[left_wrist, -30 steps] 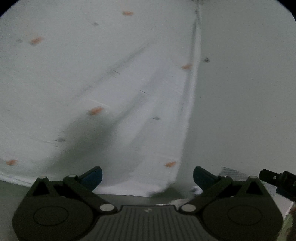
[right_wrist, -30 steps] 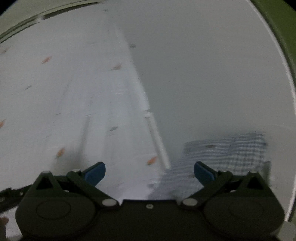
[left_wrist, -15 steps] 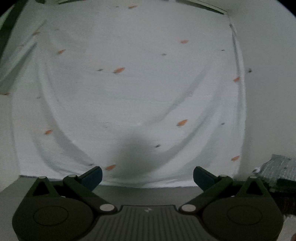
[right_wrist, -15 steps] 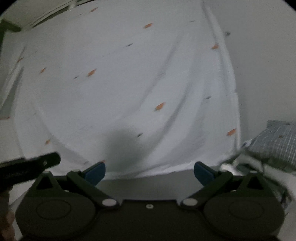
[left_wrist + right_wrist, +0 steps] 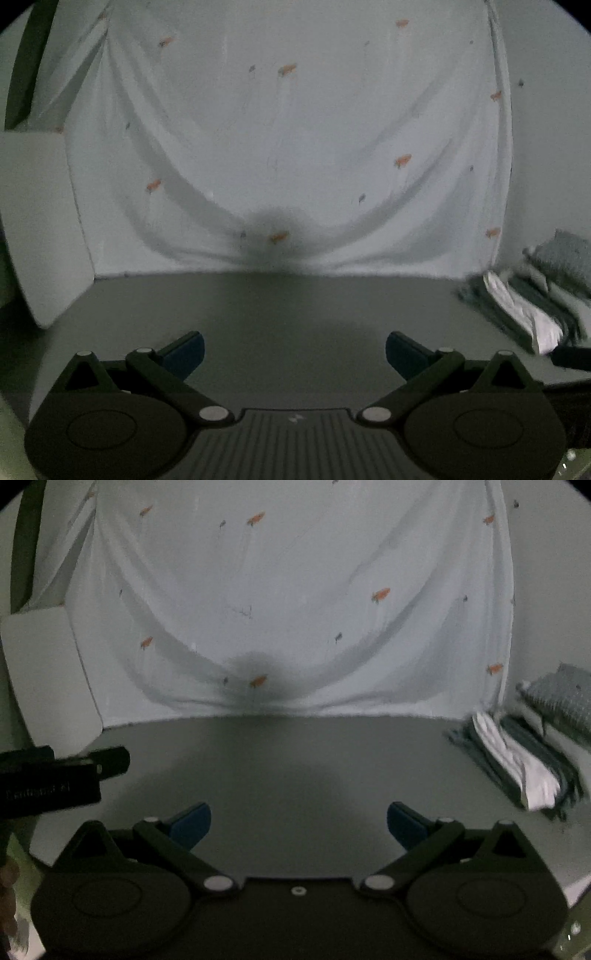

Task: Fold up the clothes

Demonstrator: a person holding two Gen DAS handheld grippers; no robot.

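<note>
Both of my grippers hang over bare grey tabletop (image 5: 295,314) with nothing between their fingers: the left gripper (image 5: 294,349) has its blue pads spread wide, and the right gripper (image 5: 299,821) stands just as wide apart. I hold them side by side and level, pointing the same way; the black body at the left edge of the right wrist view is my left gripper seen from beside.

Ahead of both lies the task's thing, the white garment (image 5: 288,140) with small orange and dark prints, spread flat across the far part of the table. Its near hem (image 5: 303,710) runs straight across both views, apart from my fingertips, with a soft curved crease sagging toward the middle of that hem. I judge that the cloth is laid out like this so that it can be taken by its near edge, one gripper to each side.

Off to the right sits a stack of folded clothes (image 5: 524,760), grey and white layers, with a checked piece on top. It is near the garment's right edge, so I would watch that a lifted corner does not drag across it. A pale flat board (image 5: 48,675) lies at the left.
</note>
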